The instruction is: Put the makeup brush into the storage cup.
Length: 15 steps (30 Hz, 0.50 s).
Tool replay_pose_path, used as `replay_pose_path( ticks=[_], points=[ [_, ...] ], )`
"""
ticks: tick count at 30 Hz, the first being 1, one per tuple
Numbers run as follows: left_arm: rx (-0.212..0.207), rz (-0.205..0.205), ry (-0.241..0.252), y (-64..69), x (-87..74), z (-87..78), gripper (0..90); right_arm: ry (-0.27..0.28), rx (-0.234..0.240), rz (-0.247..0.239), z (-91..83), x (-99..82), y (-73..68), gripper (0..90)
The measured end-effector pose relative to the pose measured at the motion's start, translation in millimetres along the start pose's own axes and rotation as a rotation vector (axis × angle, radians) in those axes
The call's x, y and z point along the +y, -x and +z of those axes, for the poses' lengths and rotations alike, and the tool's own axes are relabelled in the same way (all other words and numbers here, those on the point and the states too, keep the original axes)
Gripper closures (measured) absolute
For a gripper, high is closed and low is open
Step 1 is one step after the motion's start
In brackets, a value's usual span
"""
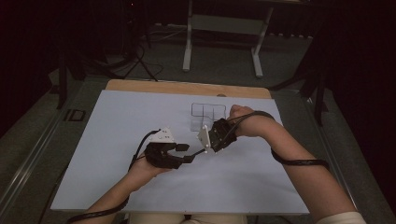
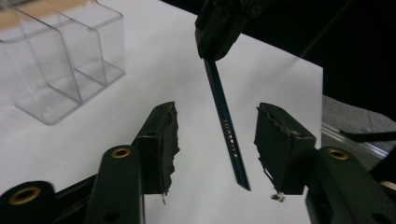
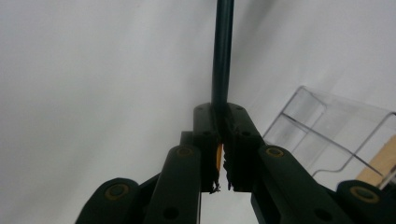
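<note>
My right gripper (image 3: 220, 112) is shut on one end of a dark teal pencil (image 3: 222, 51), which sticks straight out past its jaws. In the left gripper view the same pencil (image 2: 227, 126) hangs slanting down from the right gripper (image 2: 219, 32) into the gap of my left gripper (image 2: 217, 114). The left jaws stand apart on either side of the pencil, and neither pad touches it. From above, the left gripper (image 1: 185, 153) and the right gripper (image 1: 208, 147) meet tip to tip over the middle of the white sheet (image 1: 140, 116).
A clear plastic organizer (image 1: 208, 112) with several compartments stands just behind the grippers, also close by in the left gripper view (image 2: 60, 60) and the right gripper view (image 3: 327, 135). A wooden table edge (image 1: 187, 87) runs along the far side. Cables trail from both wrists.
</note>
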<state>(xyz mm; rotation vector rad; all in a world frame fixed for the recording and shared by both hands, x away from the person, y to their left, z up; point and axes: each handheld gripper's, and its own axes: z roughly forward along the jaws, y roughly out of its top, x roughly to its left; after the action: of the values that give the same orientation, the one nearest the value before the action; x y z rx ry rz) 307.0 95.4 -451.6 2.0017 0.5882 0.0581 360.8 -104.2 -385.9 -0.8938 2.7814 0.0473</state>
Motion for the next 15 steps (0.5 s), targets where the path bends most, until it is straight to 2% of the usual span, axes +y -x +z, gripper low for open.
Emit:
replay_pose_path(
  ticks=[2, 9, 11, 15],
  points=[
    [-0.022, -0.010, -0.001, -0.1, -0.2, 2.1, 51.5, 0.004, -0.002, 0.003, 0.3, 1.4, 0.3, 84.1],
    [-0.036, -0.018, -0.030, -0.5, 4.8, 9.0, 54.2, -0.024, 0.002, -0.024, 4.0, 8.0, -0.2, 84.1],
    [-0.049, -0.021, -0.044, 0.1, 7.1, 11.8, 54.5, -0.020, -0.001, -0.031, 4.4, 10.0, 0.4, 84.1],
    [-0.045, -0.039, -0.087, 0.5, 10.3, 18.6, 60.3, -0.013, -0.014, -0.038, 4.6, 13.8, 1.3, 84.1]
  ],
)
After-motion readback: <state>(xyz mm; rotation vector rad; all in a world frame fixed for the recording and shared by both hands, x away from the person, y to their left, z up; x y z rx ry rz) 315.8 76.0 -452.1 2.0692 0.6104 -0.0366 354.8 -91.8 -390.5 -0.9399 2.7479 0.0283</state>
